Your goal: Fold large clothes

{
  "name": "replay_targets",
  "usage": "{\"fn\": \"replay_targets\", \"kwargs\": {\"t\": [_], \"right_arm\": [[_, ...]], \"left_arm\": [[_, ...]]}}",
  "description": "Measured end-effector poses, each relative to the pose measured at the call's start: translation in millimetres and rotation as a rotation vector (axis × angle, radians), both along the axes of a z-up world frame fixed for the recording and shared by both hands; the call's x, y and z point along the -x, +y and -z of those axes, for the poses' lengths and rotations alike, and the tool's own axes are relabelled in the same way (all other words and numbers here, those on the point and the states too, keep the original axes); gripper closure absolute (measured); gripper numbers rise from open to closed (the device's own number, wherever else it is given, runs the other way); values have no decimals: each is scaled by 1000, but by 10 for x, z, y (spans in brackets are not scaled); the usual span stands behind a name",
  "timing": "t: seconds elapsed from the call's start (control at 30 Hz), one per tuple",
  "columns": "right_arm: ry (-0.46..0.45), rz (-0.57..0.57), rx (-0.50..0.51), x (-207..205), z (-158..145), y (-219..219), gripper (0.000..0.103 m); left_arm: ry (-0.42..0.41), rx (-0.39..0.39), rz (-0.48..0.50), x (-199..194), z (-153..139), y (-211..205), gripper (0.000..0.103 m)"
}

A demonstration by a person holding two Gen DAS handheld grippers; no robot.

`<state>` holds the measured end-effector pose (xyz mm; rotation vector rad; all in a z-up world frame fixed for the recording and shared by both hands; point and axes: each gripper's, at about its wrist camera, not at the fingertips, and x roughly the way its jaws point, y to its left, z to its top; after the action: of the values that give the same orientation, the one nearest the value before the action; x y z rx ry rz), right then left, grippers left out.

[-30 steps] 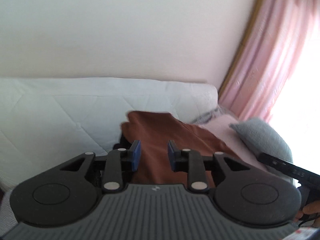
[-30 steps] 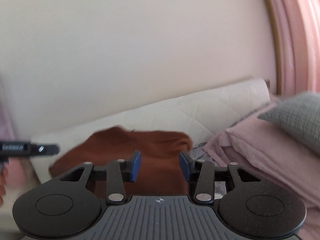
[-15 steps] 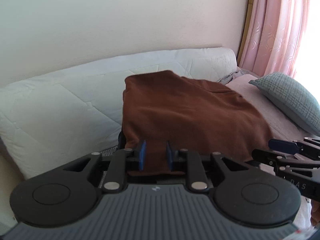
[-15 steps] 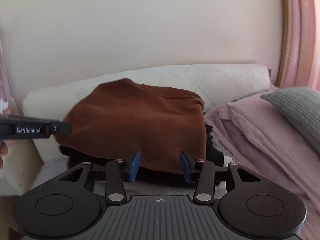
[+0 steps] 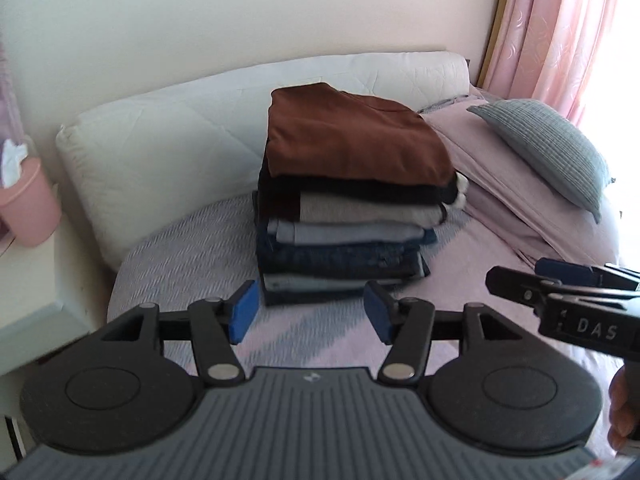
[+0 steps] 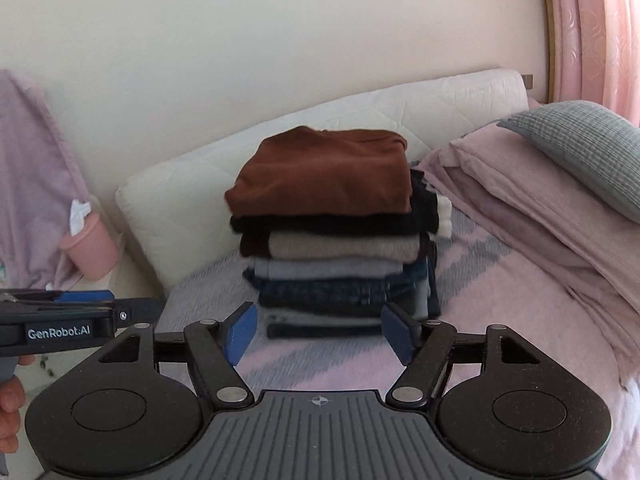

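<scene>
A folded brown garment tops a tall stack of folded clothes on the bed, just in front of the white headboard cushion. My left gripper hangs short of the stack's base, its jaws opening, nothing between them. My right gripper also sits back from the stack, jaws opening wide and empty. Each gripper shows at the edge of the other's view: the right gripper, the left gripper.
A white quilted headboard cushion runs behind the stack. Pink folded bedding and a grey pillow lie to the right. A pink cup with tissue stands on a ledge at left. The striped bedspread lies in front.
Both grippers have pulled back from the brown garment and their jaws have spread apart. The garment now lies on top of the stack, and the whole stack has come into view.
</scene>
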<state>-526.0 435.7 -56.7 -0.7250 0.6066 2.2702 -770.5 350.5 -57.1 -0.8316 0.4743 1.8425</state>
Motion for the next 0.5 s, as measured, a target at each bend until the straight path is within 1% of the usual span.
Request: {"fn": "replay_targets", "kwargs": {"t": [0.07, 0.13, 0.27, 0.5], "right_arm": [[-10, -6, -2, -92, -46, -141, 37], [-18, -9, -3, -168, -79, -264, 37], [-19, -14, -6, -278, -151, -412, 37], [-26, -29, -26, -338, -245, -576, 37]], "left_arm": [[10, -8, -3, -116, -77, -165, 39], [22, -16, -1, -236, -144, -320, 38], [20, -24, -1, -381, -207, -514, 38], [10, -16, -1, -489, -199, -732, 36]]}}
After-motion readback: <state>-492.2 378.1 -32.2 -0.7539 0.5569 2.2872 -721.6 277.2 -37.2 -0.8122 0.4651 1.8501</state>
